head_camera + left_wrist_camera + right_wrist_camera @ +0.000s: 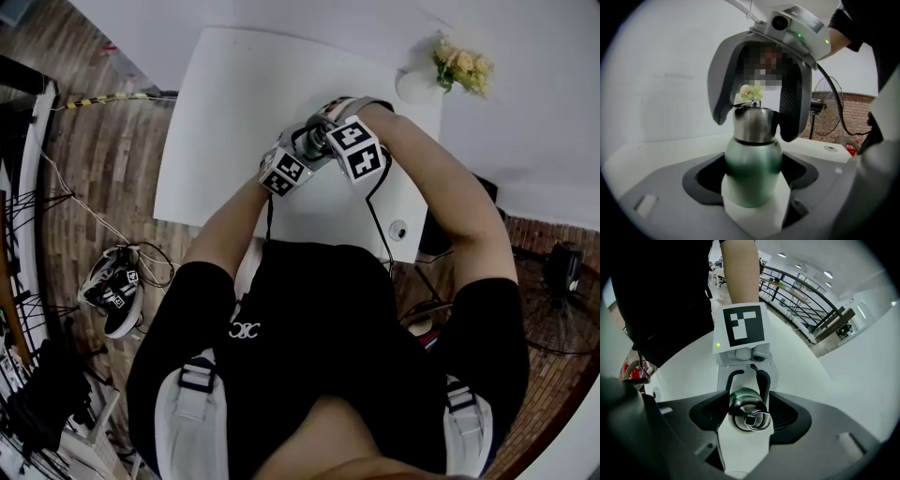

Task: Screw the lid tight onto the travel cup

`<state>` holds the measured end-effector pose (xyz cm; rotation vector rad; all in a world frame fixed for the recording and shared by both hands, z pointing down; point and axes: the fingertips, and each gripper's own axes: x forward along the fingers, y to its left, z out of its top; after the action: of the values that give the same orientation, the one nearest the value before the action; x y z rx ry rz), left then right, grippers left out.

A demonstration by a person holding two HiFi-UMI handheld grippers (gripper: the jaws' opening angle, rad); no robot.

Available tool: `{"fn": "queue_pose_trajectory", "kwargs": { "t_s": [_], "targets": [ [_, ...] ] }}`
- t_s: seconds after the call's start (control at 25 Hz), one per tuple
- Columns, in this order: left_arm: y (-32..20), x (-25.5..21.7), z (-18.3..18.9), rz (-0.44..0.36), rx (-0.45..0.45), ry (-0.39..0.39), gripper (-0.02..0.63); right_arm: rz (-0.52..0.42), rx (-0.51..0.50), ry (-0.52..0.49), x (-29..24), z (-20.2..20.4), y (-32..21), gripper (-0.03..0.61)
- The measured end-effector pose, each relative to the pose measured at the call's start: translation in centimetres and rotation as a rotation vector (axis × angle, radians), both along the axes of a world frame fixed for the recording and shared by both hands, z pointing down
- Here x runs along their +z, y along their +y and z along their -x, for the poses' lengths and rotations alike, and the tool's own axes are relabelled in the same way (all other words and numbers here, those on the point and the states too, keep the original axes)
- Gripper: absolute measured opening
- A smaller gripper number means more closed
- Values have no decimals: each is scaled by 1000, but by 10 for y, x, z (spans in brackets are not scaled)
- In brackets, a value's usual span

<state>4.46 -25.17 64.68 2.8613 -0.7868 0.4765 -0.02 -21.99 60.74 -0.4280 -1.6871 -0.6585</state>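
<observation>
The travel cup (752,171) has a green metal body and stands upright between the white pads of my left gripper (752,190), which is shut on it. Its steel lid (754,124) sits on top, and my right gripper (747,423) is shut on the lid (751,418) from above. In the left gripper view a grey finger (721,93) and a black pad (790,110) of the right gripper flank the lid. In the head view both grippers meet over the white table (234,94), left gripper (298,155) and right gripper (328,133), with the cup (313,141) mostly hidden between them.
A white vase (417,86) with yellow flowers (461,66) stands at the table's far right corner. A round cable port (397,229) sits near the table's front right. A floor fan (562,300) stands to the right, and shoes (117,291) lie on the floor to the left.
</observation>
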Motion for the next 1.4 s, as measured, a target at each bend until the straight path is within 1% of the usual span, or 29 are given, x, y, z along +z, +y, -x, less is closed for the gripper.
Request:
{"fn": "queue_pose_trajectory", "kwargs": {
  "t_s": [0.08, 0.16, 0.32, 0.52, 0.6, 0.96, 1.08, 1.24, 1.4],
  "targets": [
    [0, 0, 1, 0, 0, 0, 416, 16, 21, 7, 0, 1, 0, 264],
    [0, -1, 5, -1, -1, 0, 416, 26, 51, -24, -1, 4, 0, 259],
    [2, -1, 7, -10, -5, -6, 416, 54, 135, -160, -9, 15, 1, 258],
    [5, 0, 10, -14, -12, -16, 416, 91, 283, -324, -12, 23, 0, 255],
    [4, 0, 10, -15, -19, -19, 416, 92, 325, -382, -14, 25, -3, 252],
    [3, 2, 9, -20, -46, -38, 416, 37, 406, -533, -16, 29, -7, 242],
    [0, 2, 9, -18, -51, -41, 416, 27, 418, -562, -17, 29, -11, 241],
    [3, 3, 10, 31, -54, -42, 419, 21, 435, -606, -18, 32, -10, 242],
    [4, 2, 14, 66, -85, -77, 417, 29, 488, -683, -24, 32, -10, 241]
  ]
}}
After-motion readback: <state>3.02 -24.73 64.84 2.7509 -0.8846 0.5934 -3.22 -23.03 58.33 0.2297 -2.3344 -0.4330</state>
